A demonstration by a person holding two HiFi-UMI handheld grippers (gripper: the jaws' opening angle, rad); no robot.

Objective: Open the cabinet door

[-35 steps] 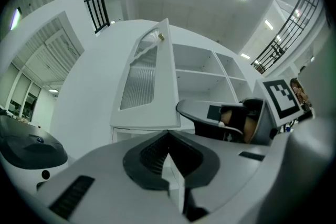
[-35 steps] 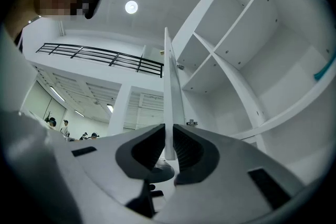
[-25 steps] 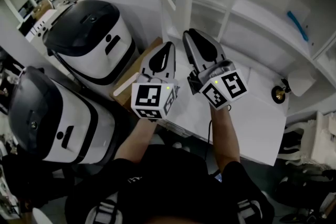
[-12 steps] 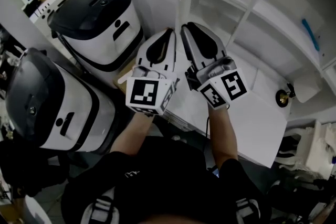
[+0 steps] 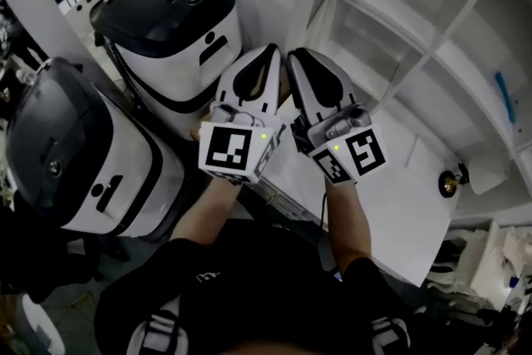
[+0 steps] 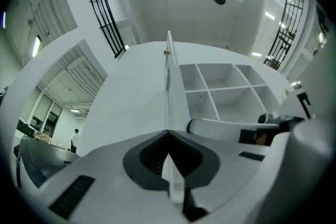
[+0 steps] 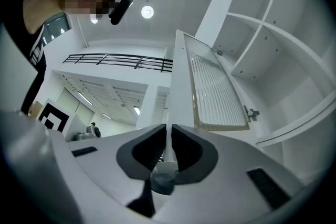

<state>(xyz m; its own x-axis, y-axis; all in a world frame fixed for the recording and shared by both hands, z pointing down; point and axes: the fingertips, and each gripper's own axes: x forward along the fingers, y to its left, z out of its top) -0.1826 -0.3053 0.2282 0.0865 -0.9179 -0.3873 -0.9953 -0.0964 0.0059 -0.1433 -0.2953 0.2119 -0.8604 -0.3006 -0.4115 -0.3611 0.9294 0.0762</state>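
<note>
White left gripper and right gripper, black-padded fingers; black-and-white marker cubes; black short-sleeved shirt

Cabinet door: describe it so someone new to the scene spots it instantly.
A white open-shelf cabinet fills the right of the right gripper view. The cabinet door stands swung open at its left, seen nearly edge-on. Only it carries a ribbed translucent pane and small metal hinges; the bays beside it are open.

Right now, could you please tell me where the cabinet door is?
In the right gripper view, the cabinet door stands open at centre, above the right gripper, left of the shelves.
</note>
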